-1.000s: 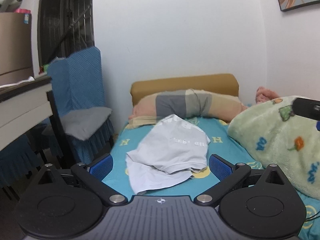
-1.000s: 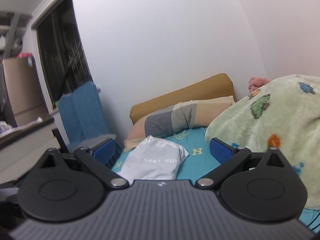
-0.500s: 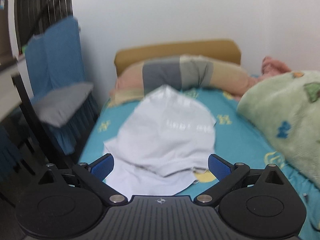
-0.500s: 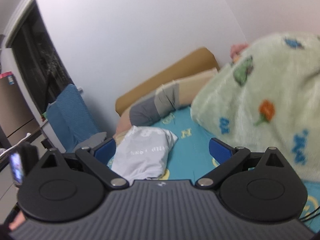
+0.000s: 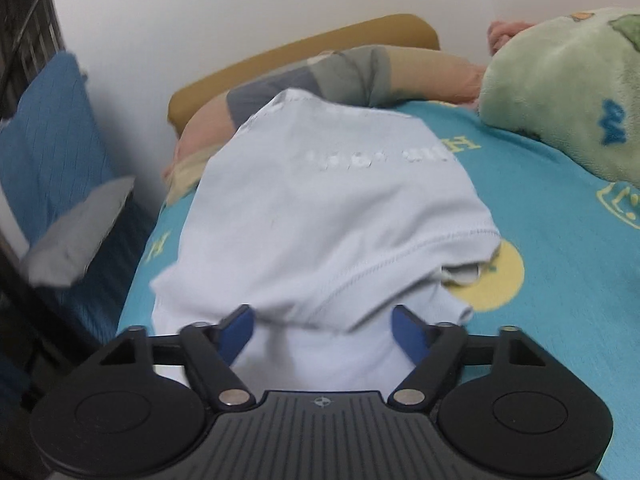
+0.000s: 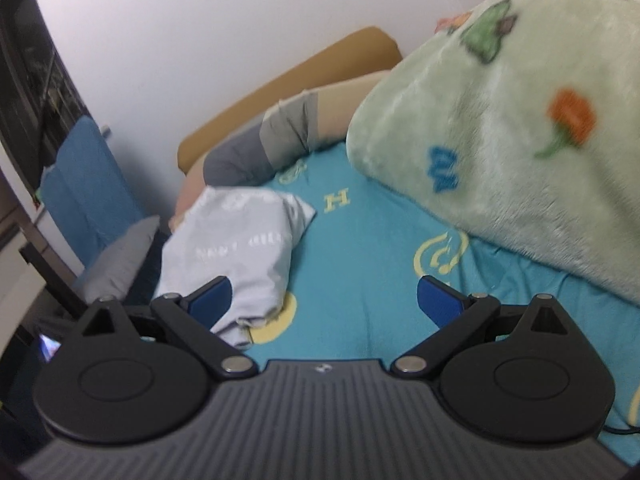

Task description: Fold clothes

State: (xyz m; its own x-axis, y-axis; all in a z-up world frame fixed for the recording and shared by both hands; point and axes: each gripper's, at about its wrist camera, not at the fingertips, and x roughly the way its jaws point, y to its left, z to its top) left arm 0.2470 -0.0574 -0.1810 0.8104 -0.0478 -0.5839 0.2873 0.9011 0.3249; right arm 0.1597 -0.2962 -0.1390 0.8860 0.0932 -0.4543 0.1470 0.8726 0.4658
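Left wrist view: a blue chair (image 5: pixel 48 152) stands by the bed's left edge. The left tool (image 5: pixel 324 330) is spread wide over the near end of the light grey T-shirt (image 5: pixel 332 216), which lies crumpled on the teal bed sheet (image 5: pixel 552 216) near the left edge. The right tool (image 6: pixel 324 300) is spread too, holding nothing. A green blanket (image 6: pixel 500 120) sits at the right.

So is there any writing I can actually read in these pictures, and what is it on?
"H": yellow letter printed on the teal bedsheet, also seen upside down beside the shirt.
White print across the pale shirt: too blurred to read.
Blue mark on the green blanket: a pattern, not clearly lettering.
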